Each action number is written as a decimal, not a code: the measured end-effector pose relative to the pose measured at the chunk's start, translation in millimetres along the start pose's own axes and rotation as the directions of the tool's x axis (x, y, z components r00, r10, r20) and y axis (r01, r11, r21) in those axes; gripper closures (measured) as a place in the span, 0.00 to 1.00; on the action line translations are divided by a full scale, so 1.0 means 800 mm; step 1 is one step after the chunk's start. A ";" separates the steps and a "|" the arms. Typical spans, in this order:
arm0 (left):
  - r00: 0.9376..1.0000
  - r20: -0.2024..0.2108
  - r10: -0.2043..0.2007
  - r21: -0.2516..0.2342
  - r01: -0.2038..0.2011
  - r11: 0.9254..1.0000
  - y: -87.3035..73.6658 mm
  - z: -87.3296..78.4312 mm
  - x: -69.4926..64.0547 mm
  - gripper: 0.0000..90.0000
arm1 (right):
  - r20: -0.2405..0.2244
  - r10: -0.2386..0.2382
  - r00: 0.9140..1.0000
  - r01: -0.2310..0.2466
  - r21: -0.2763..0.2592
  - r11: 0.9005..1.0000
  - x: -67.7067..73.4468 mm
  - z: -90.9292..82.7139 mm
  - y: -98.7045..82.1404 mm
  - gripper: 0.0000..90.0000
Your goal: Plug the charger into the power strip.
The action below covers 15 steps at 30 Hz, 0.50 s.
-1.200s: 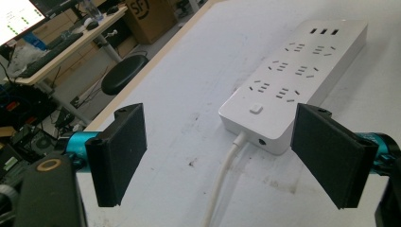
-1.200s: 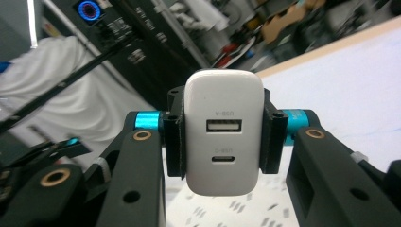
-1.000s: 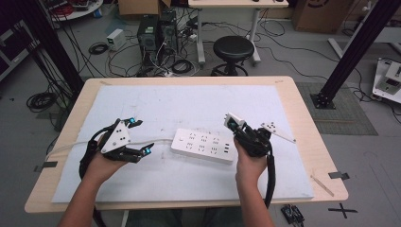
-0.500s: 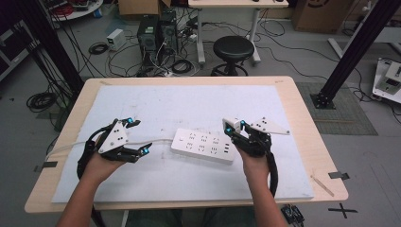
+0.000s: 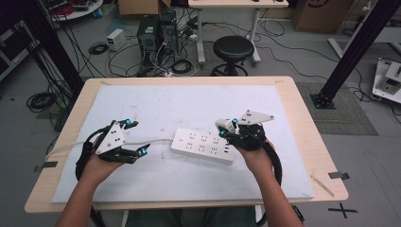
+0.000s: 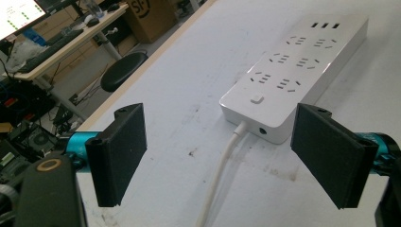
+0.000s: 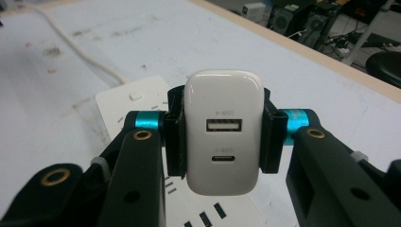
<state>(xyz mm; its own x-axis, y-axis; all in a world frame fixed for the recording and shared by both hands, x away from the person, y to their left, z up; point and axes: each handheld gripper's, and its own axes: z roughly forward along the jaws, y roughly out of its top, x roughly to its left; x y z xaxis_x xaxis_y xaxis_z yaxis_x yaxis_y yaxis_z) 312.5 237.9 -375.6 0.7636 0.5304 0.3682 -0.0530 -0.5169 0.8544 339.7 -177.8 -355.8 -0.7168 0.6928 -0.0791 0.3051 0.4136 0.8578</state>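
Above the flat white plastic power strip [image 5: 203,146] on the table [image 5: 302,109], the right hand-held gripper [image 7: 223,137] is pinching a small white charger block [image 7: 223,130], likely for plugging in. The left hand-held gripper [image 6: 222,151] is waiting wide open, holding nothing.

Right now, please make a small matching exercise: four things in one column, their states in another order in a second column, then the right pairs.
1. left gripper
2. right gripper
3. charger
4. power strip

a. lies flat on the table
b. open, holds nothing
c. shut on something
d. clamped between two jaws

Pairs: 1-b, 2-c, 3-d, 4-a
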 end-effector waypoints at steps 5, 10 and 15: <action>1.000 -0.003 -0.015 -0.009 0.015 1.000 -0.004 -0.001 0.001 0.21 | -0.026 -0.096 0.995 0.098 0.085 0.992 -0.003 0.008 0.009 0.70; 1.000 -0.004 -0.022 -0.013 0.022 1.000 -0.008 -0.002 0.001 0.21 | -0.054 -0.166 0.985 0.172 0.154 0.973 -0.004 0.014 0.016 0.70; 1.000 -0.003 -0.025 -0.015 0.025 1.000 -0.009 -0.002 0.002 0.21 | -0.090 -0.232 0.969 0.246 0.206 0.947 -0.006 0.018 0.019 0.70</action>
<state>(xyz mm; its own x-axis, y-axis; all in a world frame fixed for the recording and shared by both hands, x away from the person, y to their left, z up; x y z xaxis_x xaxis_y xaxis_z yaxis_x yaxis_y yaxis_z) 312.8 243.6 -380.7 0.7630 0.5452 0.3474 -0.0430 -0.4934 0.8687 357.2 -166.3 -349.8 -0.8216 0.5219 -0.2294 0.2421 0.6837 0.6884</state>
